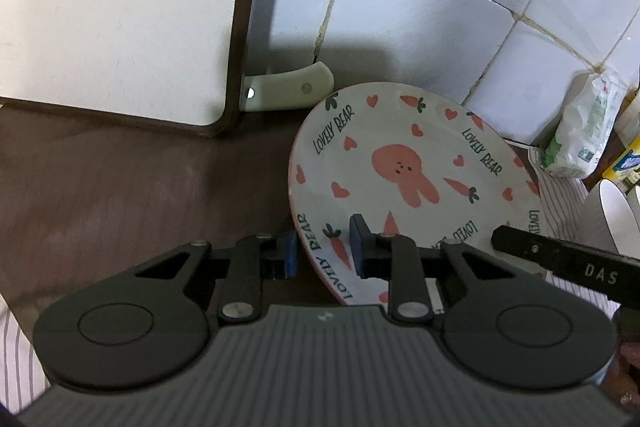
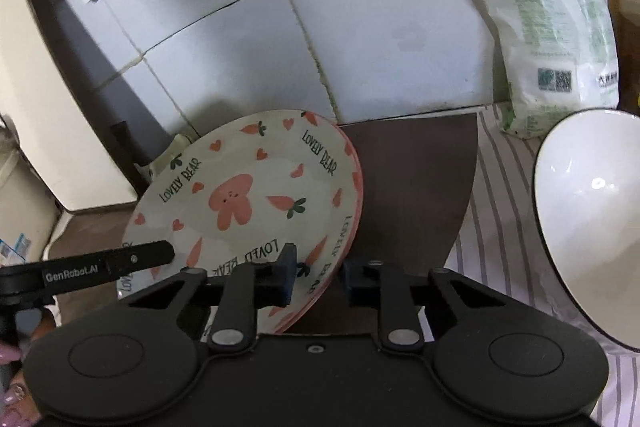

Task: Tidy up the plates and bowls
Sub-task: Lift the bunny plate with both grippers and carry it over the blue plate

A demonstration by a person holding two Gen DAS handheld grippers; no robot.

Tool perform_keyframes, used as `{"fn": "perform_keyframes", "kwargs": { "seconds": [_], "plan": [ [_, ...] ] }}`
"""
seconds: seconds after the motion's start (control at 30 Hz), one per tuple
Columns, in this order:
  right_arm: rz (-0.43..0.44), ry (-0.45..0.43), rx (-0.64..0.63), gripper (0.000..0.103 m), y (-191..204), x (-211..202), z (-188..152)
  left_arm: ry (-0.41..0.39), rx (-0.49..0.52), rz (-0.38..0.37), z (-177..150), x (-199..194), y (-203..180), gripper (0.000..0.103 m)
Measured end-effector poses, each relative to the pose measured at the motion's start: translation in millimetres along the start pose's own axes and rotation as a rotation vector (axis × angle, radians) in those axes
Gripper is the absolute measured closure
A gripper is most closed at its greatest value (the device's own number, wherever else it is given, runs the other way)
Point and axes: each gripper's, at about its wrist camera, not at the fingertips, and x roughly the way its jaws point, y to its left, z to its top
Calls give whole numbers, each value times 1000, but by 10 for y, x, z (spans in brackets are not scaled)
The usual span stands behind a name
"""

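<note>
Tiled wall behind bunny plate, both grippers astride its rim

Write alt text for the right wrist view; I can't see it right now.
The right gripper straddles the near rim of a tilted "Lovely Bear" plate, one pad on each side, against a tiled wall. A white bowl sits right on striped cloth, a bag behind; the left gripper's finger reaches in from the left.
</note>
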Motion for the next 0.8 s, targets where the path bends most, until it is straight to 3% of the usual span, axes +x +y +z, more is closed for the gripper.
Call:
{"fn": "perform_keyframes", "kwargs": {
  "seconds": [0.33,0.8],
  "plan": [
    [13,-63,-3,79,-13,-407,7,-13,35,-26,-136,-404,-182,79],
    [63,-190,13,79,165,-1673,-308,-40,71,-106,-347,-1591,-508,79]
  ]
}}
